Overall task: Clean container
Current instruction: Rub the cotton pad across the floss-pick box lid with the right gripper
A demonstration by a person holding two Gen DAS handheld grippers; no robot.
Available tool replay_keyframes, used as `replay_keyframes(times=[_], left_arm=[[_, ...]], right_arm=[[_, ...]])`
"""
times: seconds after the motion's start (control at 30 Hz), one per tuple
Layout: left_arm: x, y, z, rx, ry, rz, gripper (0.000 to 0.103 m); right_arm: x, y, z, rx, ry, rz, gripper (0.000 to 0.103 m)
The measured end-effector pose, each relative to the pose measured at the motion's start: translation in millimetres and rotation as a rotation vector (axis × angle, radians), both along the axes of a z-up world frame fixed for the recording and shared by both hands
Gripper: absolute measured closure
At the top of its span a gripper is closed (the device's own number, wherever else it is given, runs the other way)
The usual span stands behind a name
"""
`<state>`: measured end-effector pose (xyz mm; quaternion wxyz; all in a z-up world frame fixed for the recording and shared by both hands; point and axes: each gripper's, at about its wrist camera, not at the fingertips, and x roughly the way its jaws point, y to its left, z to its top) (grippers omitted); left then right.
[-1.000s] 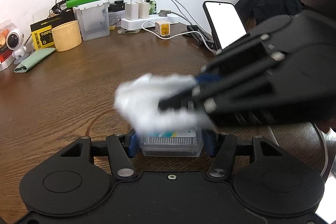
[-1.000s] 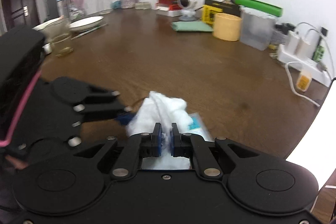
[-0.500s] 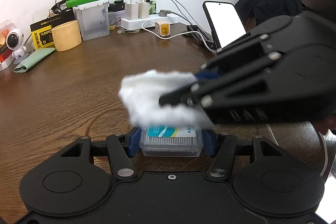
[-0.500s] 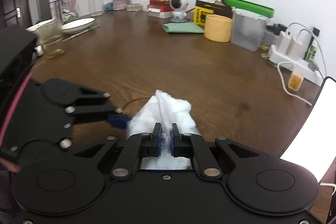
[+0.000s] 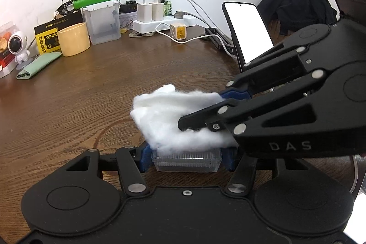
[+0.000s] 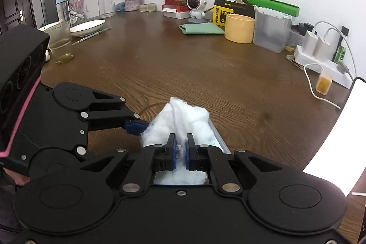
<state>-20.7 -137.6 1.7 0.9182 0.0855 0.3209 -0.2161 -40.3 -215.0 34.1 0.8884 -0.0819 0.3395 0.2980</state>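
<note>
Small clear plastic container (image 5: 186, 160), low on the wooden table (image 5: 91, 102), clamped at its two ends by the blue pads of the left gripper (image 5: 186, 159); its contents cannot be made out. White cotton wad (image 5: 173, 120) resting on the container's top, covering most of it, pinched between the pressed-together fingers of the right gripper (image 6: 180, 148). In the right wrist view only one edge of the container shows beside the wad. Along the wall: frosted lidded bin (image 5: 101, 23), yellow cup (image 5: 73, 39), green cloth (image 5: 37, 65), robot-shaped camera (image 5: 19, 45), power strip with chargers (image 5: 160, 20). A lit phone (image 5: 248, 31) stands propped behind the right gripper.
</note>
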Motion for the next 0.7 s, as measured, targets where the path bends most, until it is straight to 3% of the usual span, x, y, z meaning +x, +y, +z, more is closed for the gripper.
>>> replay_keyframes(times=[0.37, 0.7], left_arm=[[-3, 0, -2, 0.006, -0.014, -0.018, 0.046], [-4, -1, -3, 0.0, -0.013, -0.023, 0.046]], right_arm=[[4, -17, 4, 0.071, -0.013, -0.067, 0.095], [10, -26, -7, 0.042, -0.004, -0.111, 0.095]])
